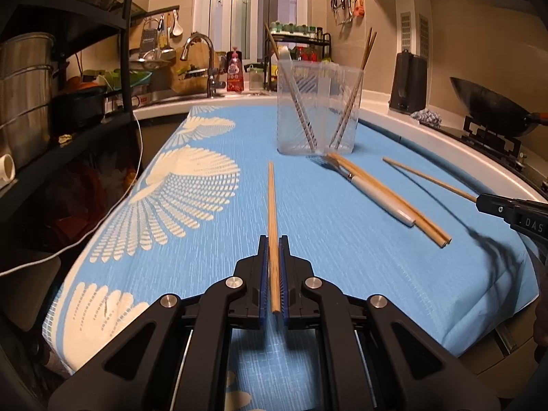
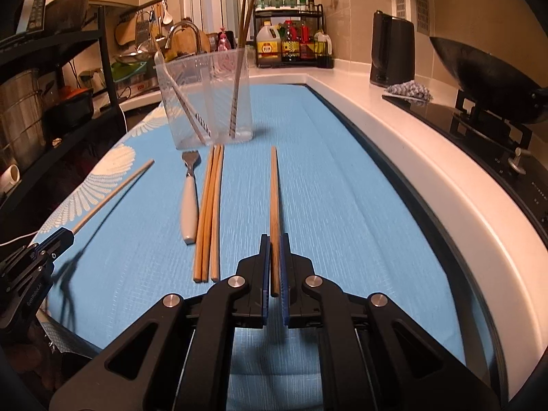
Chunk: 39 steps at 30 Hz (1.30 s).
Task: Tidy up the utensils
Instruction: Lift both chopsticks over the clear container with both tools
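Observation:
My left gripper [image 1: 273, 239] is shut on a wooden chopstick [image 1: 272, 205] that points toward the clear plastic utensil holder [image 1: 318, 116]; it also shows at the left of the right wrist view [image 2: 54, 239], with its chopstick [image 2: 113, 191]. My right gripper [image 2: 274, 238] is shut on another chopstick [image 2: 274, 198]; it shows at the right of the left wrist view [image 1: 486, 203], with its chopstick [image 1: 428, 179]. The holder [image 2: 205, 99] holds several chopsticks. A white-handled fork [image 2: 190, 198] and three loose chopsticks [image 2: 209, 215] lie on the blue cloth [image 2: 325, 188].
A white counter edge [image 2: 428, 157] runs along the right, with a stove and black wok [image 2: 486, 78] beyond. A black kettle [image 2: 392, 49] and a bottle rack [image 2: 291, 41] stand at the back. A sink tap [image 1: 202, 58] and black shelving with pots [image 1: 34, 78] are on the left.

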Tool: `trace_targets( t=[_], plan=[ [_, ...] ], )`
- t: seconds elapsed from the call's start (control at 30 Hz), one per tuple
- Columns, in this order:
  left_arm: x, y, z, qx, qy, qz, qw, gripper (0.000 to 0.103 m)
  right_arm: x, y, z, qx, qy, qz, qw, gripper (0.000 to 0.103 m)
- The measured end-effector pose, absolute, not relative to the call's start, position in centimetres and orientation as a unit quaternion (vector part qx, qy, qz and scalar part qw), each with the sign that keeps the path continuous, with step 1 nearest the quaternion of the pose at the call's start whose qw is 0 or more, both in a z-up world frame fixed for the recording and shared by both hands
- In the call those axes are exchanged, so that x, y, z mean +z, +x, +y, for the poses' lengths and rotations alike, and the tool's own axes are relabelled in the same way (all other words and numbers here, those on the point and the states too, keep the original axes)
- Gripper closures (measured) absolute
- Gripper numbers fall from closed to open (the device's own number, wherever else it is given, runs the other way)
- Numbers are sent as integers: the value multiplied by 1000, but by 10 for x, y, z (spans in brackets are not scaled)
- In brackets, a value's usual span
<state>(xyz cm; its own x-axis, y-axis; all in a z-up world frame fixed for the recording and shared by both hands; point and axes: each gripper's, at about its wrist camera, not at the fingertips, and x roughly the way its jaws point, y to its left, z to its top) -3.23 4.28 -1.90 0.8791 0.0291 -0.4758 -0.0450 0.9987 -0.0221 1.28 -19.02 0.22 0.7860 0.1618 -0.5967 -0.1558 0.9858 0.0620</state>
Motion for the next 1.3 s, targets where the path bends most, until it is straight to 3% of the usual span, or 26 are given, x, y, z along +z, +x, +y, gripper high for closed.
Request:
trace_targets(
  t=[0.4, 0.83, 1.3],
  plan=[
    [24, -38, 51, 25, -15, 197, 980, 97, 49, 7, -195, 99, -3, 267, 959, 97],
    [105, -5, 58, 15, 6, 131, 991, 97, 120, 35, -180, 132, -26, 211, 968, 97],
    [195, 70, 87, -40, -62, 156, 985, 97, 220, 85, -152, 173, -17, 171, 970, 98]
  ],
)
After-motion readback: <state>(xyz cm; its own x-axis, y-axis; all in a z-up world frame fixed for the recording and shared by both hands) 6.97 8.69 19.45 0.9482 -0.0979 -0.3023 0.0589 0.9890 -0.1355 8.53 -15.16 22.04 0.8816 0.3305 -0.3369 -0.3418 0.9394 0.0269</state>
